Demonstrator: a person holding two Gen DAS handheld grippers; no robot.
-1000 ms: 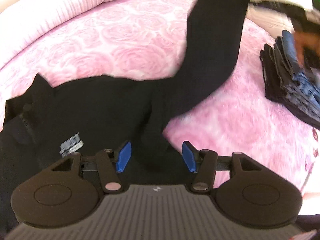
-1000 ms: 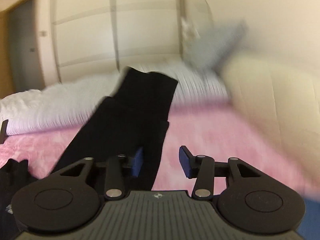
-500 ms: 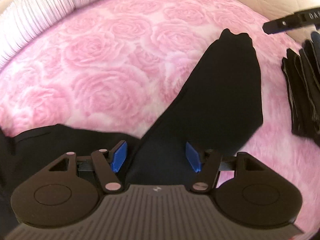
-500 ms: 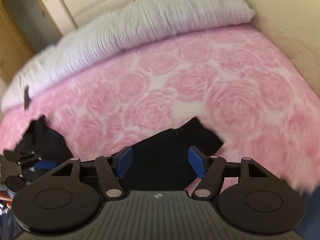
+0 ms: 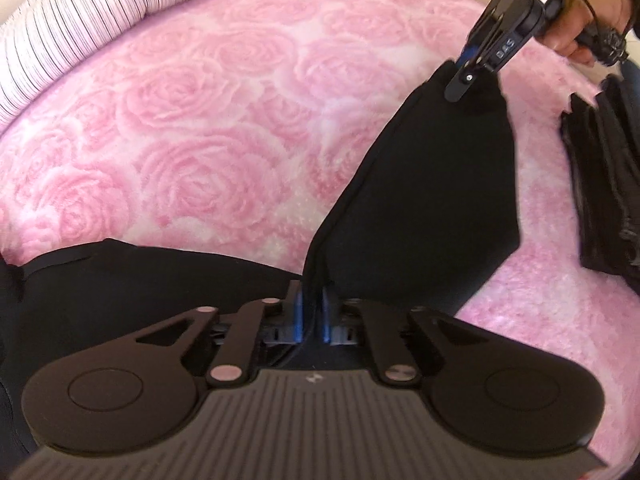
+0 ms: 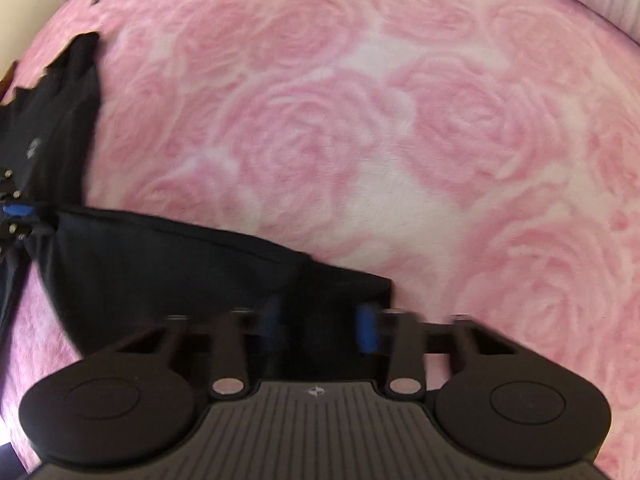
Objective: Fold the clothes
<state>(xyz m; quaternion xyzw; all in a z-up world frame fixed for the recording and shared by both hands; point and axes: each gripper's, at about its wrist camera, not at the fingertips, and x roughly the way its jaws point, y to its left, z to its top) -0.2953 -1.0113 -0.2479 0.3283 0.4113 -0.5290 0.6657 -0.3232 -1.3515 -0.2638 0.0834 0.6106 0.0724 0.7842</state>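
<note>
A black garment (image 5: 432,200) is lying spread across the bed's pink rose-patterned blanket (image 5: 208,128), one long, sleeve-like part running from the near edge of the left wrist view up toward the far right. The rest of the garment is lying flat at lower left on the blanket.

The left tongs (image 5: 311,314) are pinching the seamed edge of that long part: the blue pads (image 5: 297,312) are standing almost together with a thin fold of black cloth between them, having just been closing onto it.

At the far end of the long part, the right tongs (image 5: 468,68) are pointing down at the cloth's corner, carried by a person's hand (image 5: 588,12). In the right wrist view the right tongs (image 6: 318,322) are blurred; their blue pads (image 6: 366,328) are standing apart with the black cloth's end between them, and the jaws have just been closing. Whether the pads are pressing on the cloth I cannot tell.

To the right of the garment, a pile of dark folded clothes (image 5: 600,184) is resting on the blanket. A pale striped duvet (image 5: 68,28) is bunched along the bed's far edge.
</note>
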